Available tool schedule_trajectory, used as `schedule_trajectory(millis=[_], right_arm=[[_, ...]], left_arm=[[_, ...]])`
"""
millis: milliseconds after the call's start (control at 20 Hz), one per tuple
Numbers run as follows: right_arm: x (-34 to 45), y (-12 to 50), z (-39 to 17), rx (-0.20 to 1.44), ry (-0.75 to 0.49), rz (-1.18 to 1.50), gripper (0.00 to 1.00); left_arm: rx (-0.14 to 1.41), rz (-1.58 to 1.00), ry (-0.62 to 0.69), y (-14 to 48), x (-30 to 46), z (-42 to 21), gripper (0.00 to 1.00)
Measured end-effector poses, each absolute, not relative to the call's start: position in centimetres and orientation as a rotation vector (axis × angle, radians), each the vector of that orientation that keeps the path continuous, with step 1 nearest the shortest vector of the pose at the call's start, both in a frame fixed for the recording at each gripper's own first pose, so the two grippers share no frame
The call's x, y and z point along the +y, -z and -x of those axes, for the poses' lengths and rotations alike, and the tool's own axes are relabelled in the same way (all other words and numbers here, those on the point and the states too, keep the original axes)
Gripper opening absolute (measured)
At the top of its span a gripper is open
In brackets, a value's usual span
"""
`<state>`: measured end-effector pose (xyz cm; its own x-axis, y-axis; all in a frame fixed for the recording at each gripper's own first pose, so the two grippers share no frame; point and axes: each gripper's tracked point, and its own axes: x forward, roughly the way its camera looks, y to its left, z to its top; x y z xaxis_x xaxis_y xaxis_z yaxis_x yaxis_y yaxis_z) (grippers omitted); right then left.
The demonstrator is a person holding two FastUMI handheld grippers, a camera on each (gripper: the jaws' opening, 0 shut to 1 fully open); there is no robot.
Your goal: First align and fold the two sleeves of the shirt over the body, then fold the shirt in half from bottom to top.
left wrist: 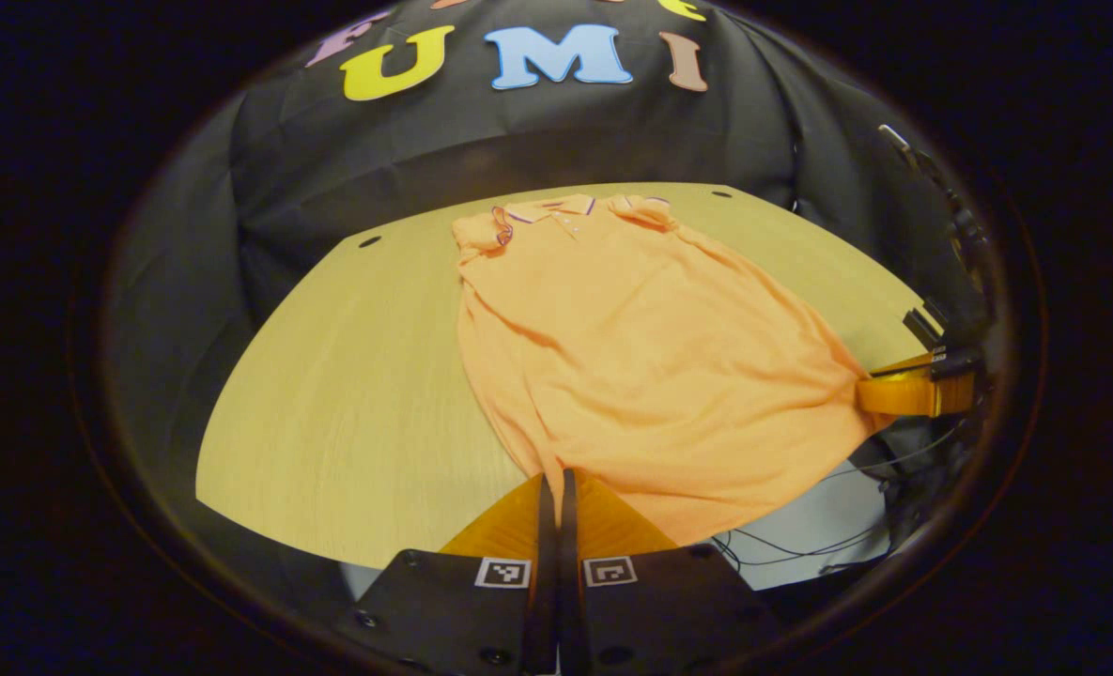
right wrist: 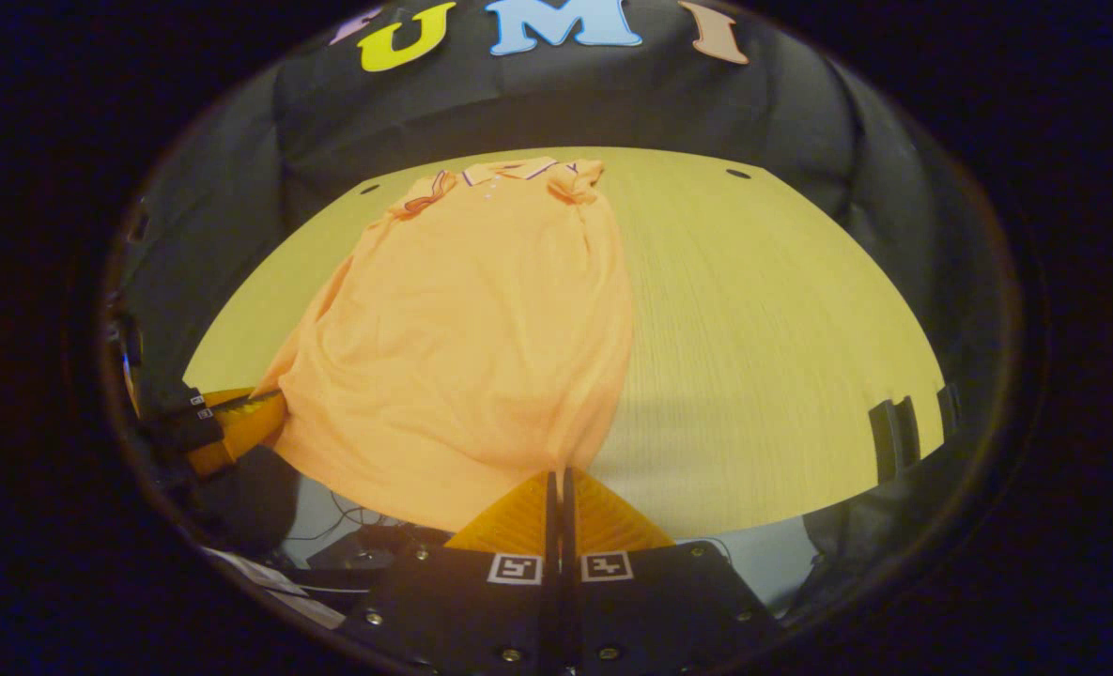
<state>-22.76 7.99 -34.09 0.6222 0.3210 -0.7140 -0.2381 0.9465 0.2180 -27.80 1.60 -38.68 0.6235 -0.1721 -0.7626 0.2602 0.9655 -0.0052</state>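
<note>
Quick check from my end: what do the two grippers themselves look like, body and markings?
The left gripper and right gripper look alike: a dark, boxy body with visible screws, two wedge-shaped fingers tapering forward, and a small square black-and-white marker at each finger's base. Thin dark cables trail below the table.

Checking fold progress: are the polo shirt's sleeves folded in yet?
Folded in: both sleeves lie tucked by the collar on the orange polo shirt; its body remains spread lengthwise.

Light wooden table point(left wrist: 349, 394), orange polo shirt point(left wrist: 631, 357) lying on it
</note>
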Motion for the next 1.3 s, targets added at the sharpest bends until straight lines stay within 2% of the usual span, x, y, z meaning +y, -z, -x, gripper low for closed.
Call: schedule_trajectory(millis=[350,600,950,1300], right_arm=[[8.5,30.3,21.7,0.771,-0.420,-0.285,0.01],[7.7,27.9,19.4,0.703,-0.415,-0.275,0.01],[8.0,22.3,13.8,0.609,-0.364,-0.283,0.01],[9.2,18.4,6.3,0.557,-0.281,-0.241,0.01]], left_arm=[[0.857,0.004,0.163,35.6,2.4,26.3,0.06],[0.794,0.011,0.157,32.0,2.0,22.6,0.07],[0.690,-0.004,0.204,27.7,1.2,14.8,0.07],[0.626,-0.030,0.249,26.9,2.6,5.8,0.06]])
